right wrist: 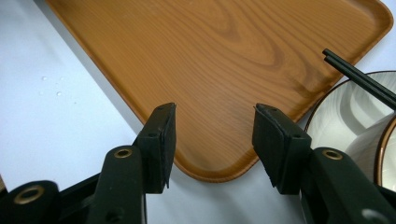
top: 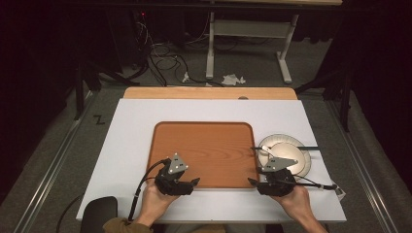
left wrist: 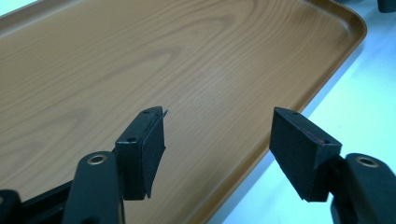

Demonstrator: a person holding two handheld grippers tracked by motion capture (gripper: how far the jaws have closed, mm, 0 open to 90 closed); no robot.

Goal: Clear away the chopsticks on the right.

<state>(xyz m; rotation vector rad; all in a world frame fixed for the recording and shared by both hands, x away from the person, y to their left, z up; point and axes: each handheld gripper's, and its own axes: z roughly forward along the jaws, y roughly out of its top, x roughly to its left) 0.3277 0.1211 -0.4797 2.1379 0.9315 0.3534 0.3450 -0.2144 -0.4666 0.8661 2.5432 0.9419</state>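
Left gripper view showed the left gripper (left wrist: 219, 149) with its jaws spread wide and nothing between them, poised over the near edge of the wooden tray (left wrist: 140, 70), which lay bare just ahead of and beneath it. The right gripper (right wrist: 212, 144) was likewise spread and empty, straddling the tray's rounded near corner. Just beyond it to its right sat a stack of pale bowls (right wrist: 355, 116) with dark chopsticks (right wrist: 359, 77) laid across the rim.

If both grippers were to lift the tray, an uneven bite on the thin lip could probably let it slip or tilt. A swing of the right gripper toward the bowls could knock the chopsticks off.

From above, the right gripper (top: 253, 182) covered part of the bowls (top: 291, 145), so how many were stacked was unclear. Whether the jaws touched the tray could not be told.
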